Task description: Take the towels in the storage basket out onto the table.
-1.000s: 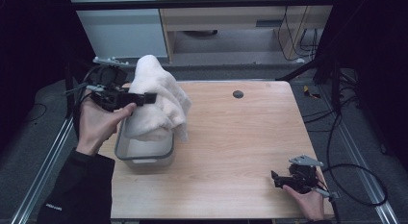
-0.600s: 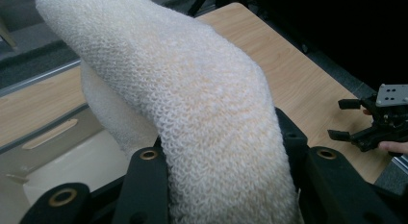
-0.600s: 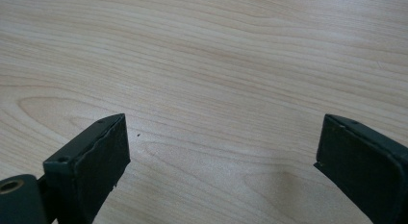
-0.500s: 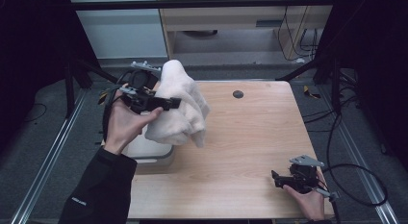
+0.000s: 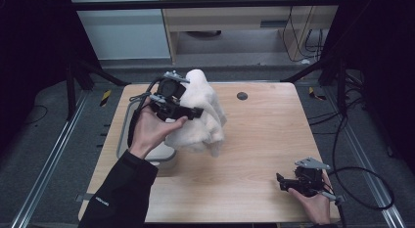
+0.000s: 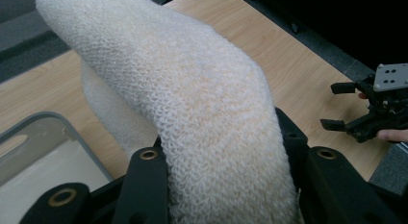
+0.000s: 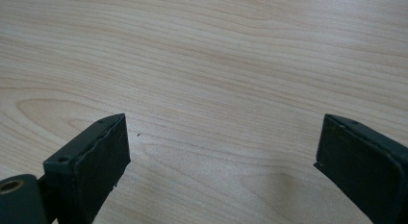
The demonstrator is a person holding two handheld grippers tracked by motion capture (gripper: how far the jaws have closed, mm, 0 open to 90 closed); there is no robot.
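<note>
Left claw (image 5: pixel 188 112) was clamped on a white knitted cloth (image 5: pixel 200 115), held up above the wooden desk (image 5: pixel 254 140) at its left-centre. In the left gripper view the cloth (image 6: pixel 192 99) bulged out between both black jaws and blocked most of the desk beyond. The cloth hung in a bunched mass, its lower folds near the desk surface, just right of a grey plastic bin (image 5: pixel 147 152); whether it touched the desk could not be told. The bin sat at the desk's left edge, partly hidden behind the left hand (image 5: pixel 151 132) and dark sleeve (image 5: pixel 120 193). The bin rim (image 6: pixel 43 125) showed at lower left in the left gripper view.

Right claw (image 5: pixel 283 181) rested low at the desk's near right corner, well apart from the cloth, jaws spread wide with nothing between them; bare wood (image 7: pixel 216 89) showed in the gap. Right hand (image 5: pixel 311 201) held it, cable (image 5: pixel 362 189) looping off the desk edge.

A small dark round spot (image 5: pixel 242 96) sat near the far edge. Cabinet (image 5: pixel 235 22) and cables on the floor lay beyond the desk.
</note>
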